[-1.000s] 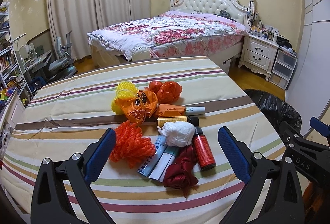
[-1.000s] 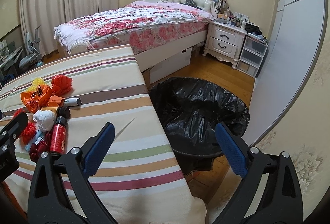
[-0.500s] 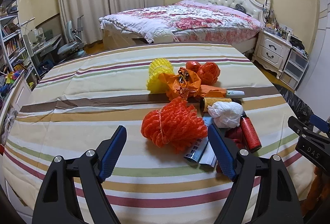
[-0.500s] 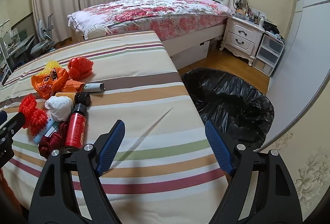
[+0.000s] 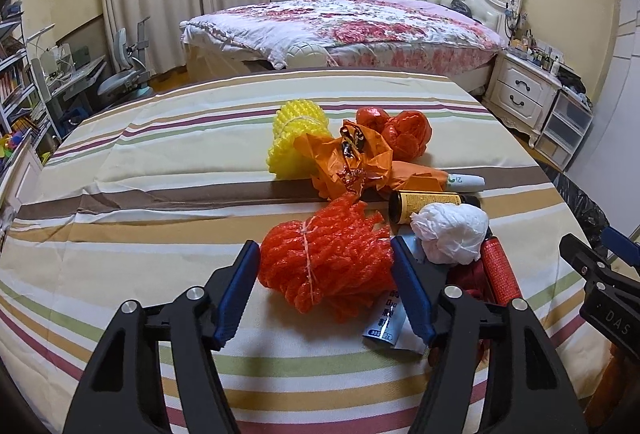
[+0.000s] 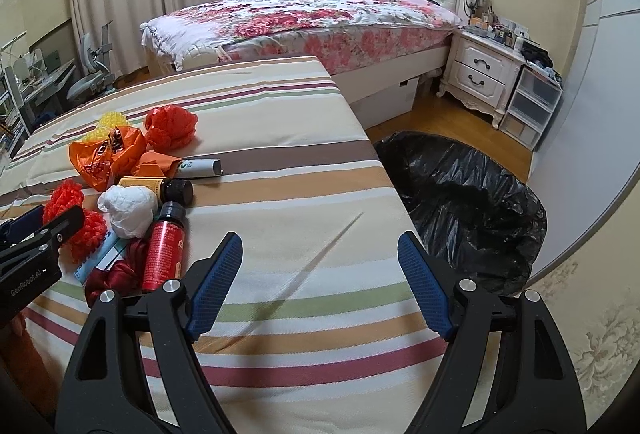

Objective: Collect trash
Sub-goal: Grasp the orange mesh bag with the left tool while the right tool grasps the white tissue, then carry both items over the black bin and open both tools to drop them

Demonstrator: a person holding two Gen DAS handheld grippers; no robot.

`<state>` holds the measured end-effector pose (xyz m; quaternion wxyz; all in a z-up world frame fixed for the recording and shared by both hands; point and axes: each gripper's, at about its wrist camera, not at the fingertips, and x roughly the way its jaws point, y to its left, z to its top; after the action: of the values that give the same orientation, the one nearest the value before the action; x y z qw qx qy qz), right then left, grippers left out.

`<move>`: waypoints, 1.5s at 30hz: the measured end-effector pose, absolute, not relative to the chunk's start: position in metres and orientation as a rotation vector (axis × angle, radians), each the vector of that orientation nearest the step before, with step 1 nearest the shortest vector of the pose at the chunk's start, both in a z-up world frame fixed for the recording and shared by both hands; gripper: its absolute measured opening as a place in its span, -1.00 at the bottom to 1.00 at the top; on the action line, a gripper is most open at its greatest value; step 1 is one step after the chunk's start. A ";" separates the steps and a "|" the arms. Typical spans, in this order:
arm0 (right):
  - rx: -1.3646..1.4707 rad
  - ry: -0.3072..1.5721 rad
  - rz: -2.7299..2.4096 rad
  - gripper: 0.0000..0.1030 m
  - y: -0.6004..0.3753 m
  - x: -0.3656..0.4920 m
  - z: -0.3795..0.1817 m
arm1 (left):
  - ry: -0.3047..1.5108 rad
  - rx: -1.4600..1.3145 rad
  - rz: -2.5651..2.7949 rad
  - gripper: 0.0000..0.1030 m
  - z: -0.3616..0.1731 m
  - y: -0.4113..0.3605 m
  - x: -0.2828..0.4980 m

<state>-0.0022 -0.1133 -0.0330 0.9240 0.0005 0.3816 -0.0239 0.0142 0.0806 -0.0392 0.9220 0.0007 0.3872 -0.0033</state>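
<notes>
While the left gripper [image 5: 324, 274] stood with its jaws spread on either side of the red-orange foam net [image 5: 326, 266], its blue pads [image 5: 236, 286] sat just beside the bundle, and whether they touched it could not be told. Right of the net lay a white paper wad [image 5: 450, 234], a red bottle [image 5: 500, 270], a yellow-labelled bottle [image 5: 430, 206] and a flat printed packet [image 5: 384, 324]. Farther back sat an orange wrapper [image 5: 348, 164], a yellow foam net [image 5: 294, 138] and a red plastic bag [image 5: 400, 132], all on the striped tablecloth [image 5: 140, 194]. The right gripper [image 6: 320, 282] hung released over bare cloth, grasping nothing, near the table's edge. Beyond that edge, on the floor, stood the black-lined trash bin [image 6: 460, 202].
</notes>
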 end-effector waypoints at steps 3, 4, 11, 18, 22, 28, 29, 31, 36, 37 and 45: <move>-0.006 0.782 -0.028 0.52 -0.105 -0.002 -0.032 | 0.787 0.012 -0.018 0.09 -0.036 0.083 0.011; -0.009 0.780 -0.020 0.52 -0.102 -0.001 -0.031 | 0.786 0.007 -0.025 0.06 -0.035 0.085 0.010; -0.036 0.765 0.056 0.52 -0.074 0.002 -0.023 | 0.751 -0.014 -0.001 0.02 -0.022 0.106 0.001; -0.071 0.761 0.136 0.51 -0.039 0.007 -0.021 | 0.708 0.005 0.079 0.02 -0.015 0.131 -0.007; -0.084 0.774 0.185 0.24 -0.022 0.013 -0.023 | 0.700 -0.001 0.113 0.02 -0.016 0.146 -0.009; -0.103 0.821 0.238 -0.50 -0.007 0.021 -0.033 | 0.706 -0.025 0.115 0.02 -0.020 0.156 -0.009; -0.101 0.821 0.239 -0.51 -0.007 0.020 -0.033 | 0.707 -0.029 0.112 0.02 -0.020 0.156 -0.009; -0.103 0.809 0.238 -0.55 -0.007 0.017 -0.031 | 0.704 -0.029 0.104 0.02 -0.020 0.154 -0.011; -0.090 0.764 0.216 -0.56 -0.020 0.004 -0.018 | 0.683 -0.026 0.069 0.02 -0.012 0.141 -0.014; -0.081 0.758 0.208 -0.56 -0.026 0.003 -0.015 | 0.675 -0.025 0.057 0.01 -0.009 0.137 -0.015; -0.029 0.720 0.074 -0.56 -0.089 -0.001 -0.003 | 0.631 -0.008 -0.063 0.01 0.008 0.087 -0.007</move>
<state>-0.0013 -0.0890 -0.0025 0.9351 -0.0143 0.3522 0.0362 -0.0075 0.0873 0.0079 0.9502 -0.0039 0.3101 -0.0309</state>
